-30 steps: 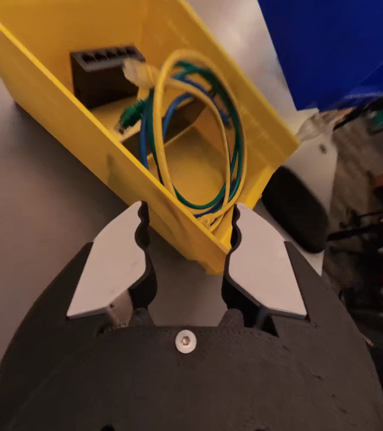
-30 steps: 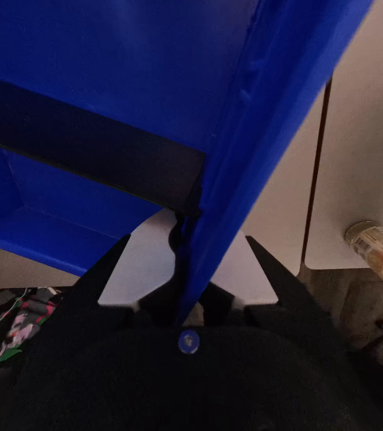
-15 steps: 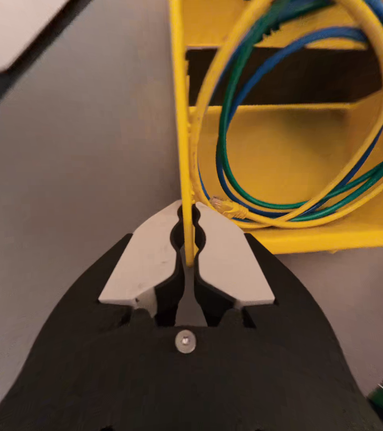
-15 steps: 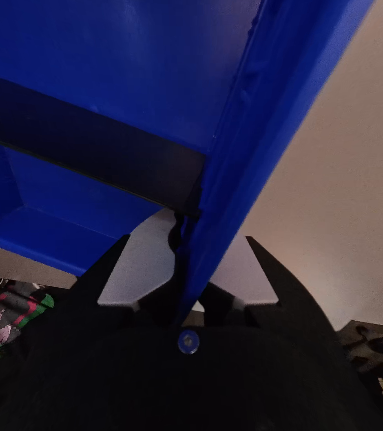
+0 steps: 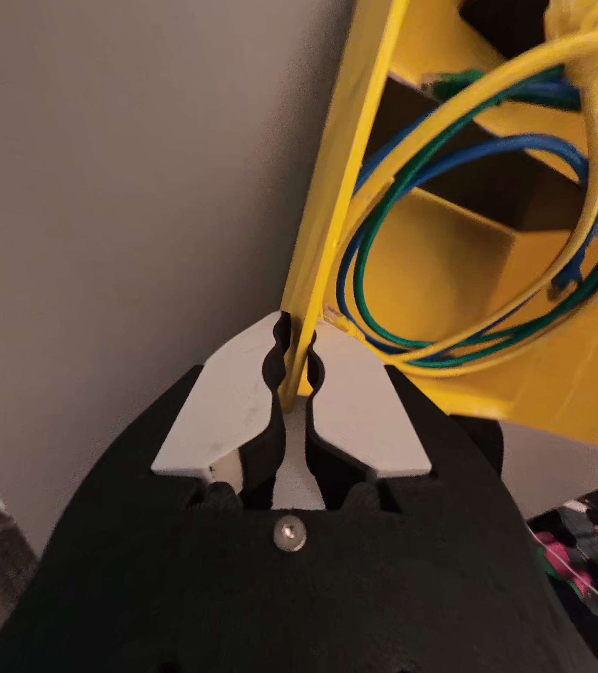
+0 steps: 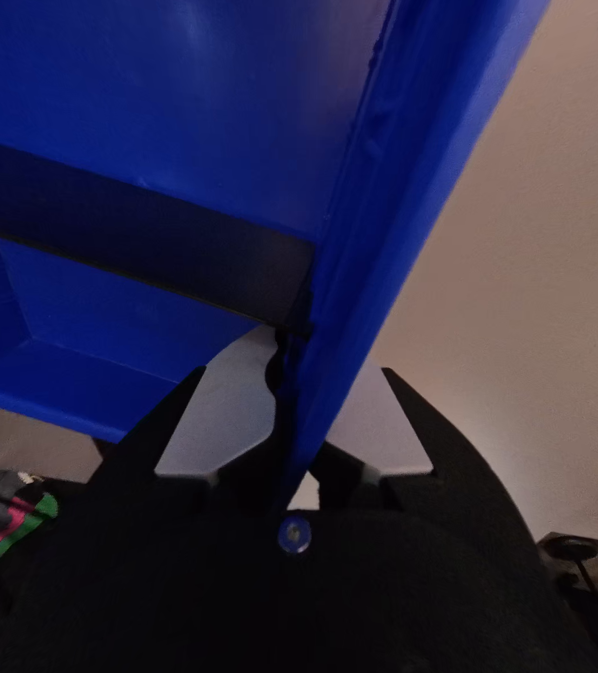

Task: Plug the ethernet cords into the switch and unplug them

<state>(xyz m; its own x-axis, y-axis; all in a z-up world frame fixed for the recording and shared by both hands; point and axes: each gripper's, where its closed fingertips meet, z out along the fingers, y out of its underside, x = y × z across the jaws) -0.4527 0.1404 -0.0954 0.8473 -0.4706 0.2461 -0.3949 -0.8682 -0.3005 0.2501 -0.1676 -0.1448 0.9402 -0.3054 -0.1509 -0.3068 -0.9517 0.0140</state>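
Note:
My left gripper (image 5: 295,329) is shut on the side wall of a yellow bin (image 5: 348,153) and holds it tilted above the grey table. Inside the bin lie looped yellow (image 5: 446,94), green (image 5: 374,233) and blue (image 5: 508,142) ethernet cords, with a yellow plug (image 5: 337,317) near my fingers. The switch is not in view now. My right gripper (image 6: 295,342) is shut on the side wall of a blue bin (image 6: 392,189), whose inside looks bare with a dark divider (image 6: 144,233).
The grey table (image 5: 126,182) fills the left of the left wrist view. Its near edge is at the lower right, with patterned cloth (image 5: 589,553) below. In the right wrist view, beige table surface (image 6: 527,255) lies to the right and cloth (image 6: 6,520) at lower left. My hands' fingertips stand some 75 cm from each other.
My left gripper went from open at the yellow bin's corner to shut on its side wall, and the bin has since tilted and swung. The right gripper keeps its hold on the blue bin.

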